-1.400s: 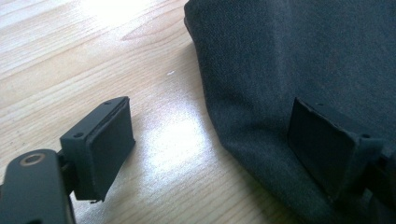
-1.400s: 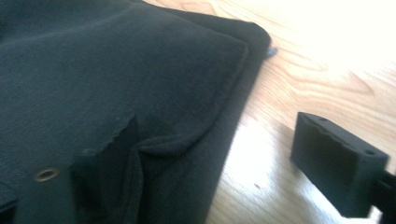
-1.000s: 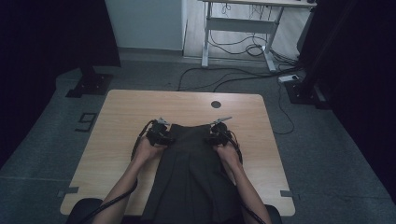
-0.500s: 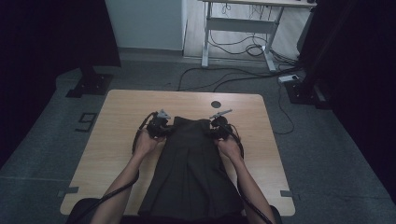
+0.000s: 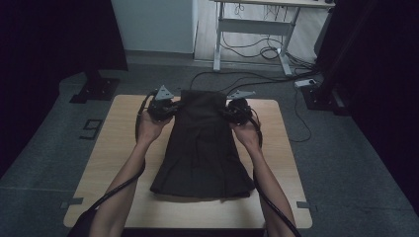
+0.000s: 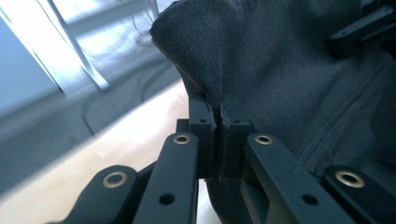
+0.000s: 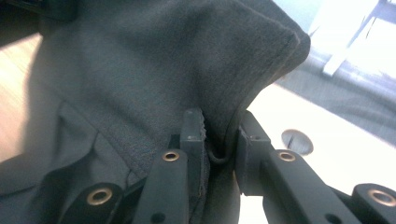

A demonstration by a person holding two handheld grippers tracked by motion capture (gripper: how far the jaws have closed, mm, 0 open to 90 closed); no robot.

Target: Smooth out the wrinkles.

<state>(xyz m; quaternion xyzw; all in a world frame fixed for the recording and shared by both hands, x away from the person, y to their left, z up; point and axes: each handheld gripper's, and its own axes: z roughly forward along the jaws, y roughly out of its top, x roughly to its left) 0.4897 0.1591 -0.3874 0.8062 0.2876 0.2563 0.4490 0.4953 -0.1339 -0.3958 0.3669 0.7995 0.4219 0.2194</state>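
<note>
A dark grey skirt (image 5: 202, 148) lies lengthwise on the wooden table (image 5: 118, 143), its hem toward the person. Its waistband is raised at the far end. My left gripper (image 5: 176, 108) is shut on the waistband's left corner. In the left gripper view the jaws (image 6: 218, 112) pinch a fold of the cloth (image 6: 280, 70). My right gripper (image 5: 229, 109) holds the right corner. Its jaws (image 7: 217, 126) have just been closing, and now a thick roll of the fabric (image 7: 154, 60) is clamped between them.
A round cable hole (image 7: 296, 141) is in the tabletop past the waistband. Beyond the table stand a desk frame (image 5: 252, 39) with loose cables (image 5: 257, 52), a power strip (image 5: 306, 83) and a black stand base (image 5: 94, 91). Dark curtains hang at both sides.
Both grippers closed on the waistband corners and rose together, moving away from the person. The skirt's top edge came up off the table while the hem stayed down.
</note>
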